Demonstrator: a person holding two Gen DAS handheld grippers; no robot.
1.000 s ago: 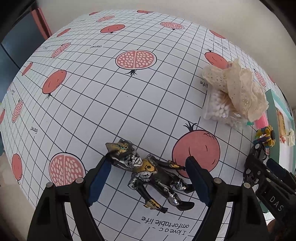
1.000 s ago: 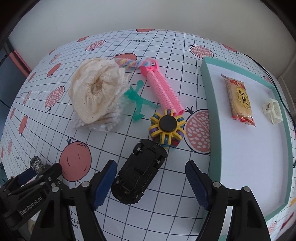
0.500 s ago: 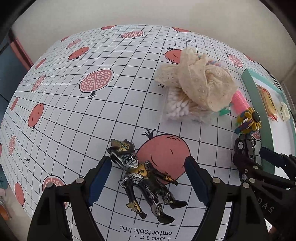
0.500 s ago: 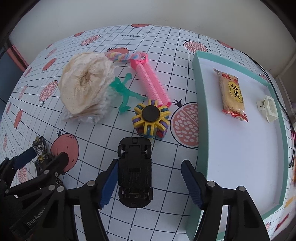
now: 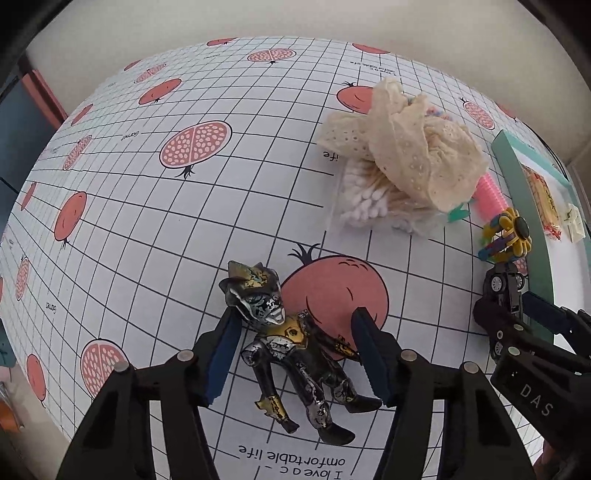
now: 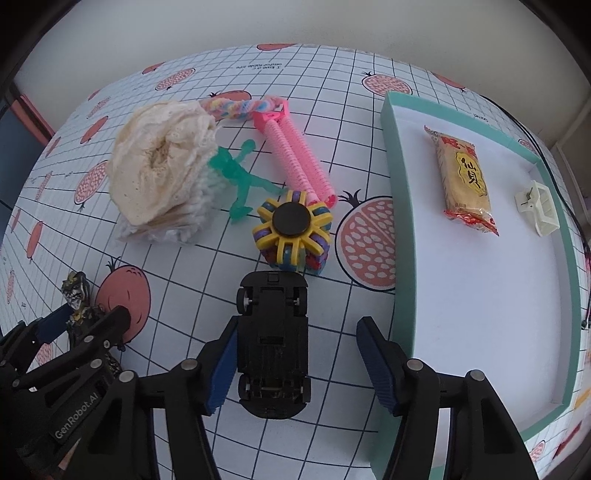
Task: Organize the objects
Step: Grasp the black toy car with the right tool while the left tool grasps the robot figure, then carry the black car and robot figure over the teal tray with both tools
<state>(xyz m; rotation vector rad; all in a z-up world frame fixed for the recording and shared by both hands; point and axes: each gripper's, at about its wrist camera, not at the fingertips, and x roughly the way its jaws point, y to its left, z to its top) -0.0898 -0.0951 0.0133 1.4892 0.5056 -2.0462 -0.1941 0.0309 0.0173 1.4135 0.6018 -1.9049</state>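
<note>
Both grippers lowered | left gripper (image 5: 291, 354) agape astride figure (image 5: 291, 347) | right gripper (image 6: 295, 362) agape astride car (image 6: 272, 343)

Domestic setting, likely a home table: white grid-patterned tablecloth with pink pomegranate prints (image 5: 192, 144), plain cream wall (image 6: 295, 26), scattered toys, teal-rimmed white tray (image 6: 402, 236) holding a wrapped snack (image 6: 461, 177).
</note>
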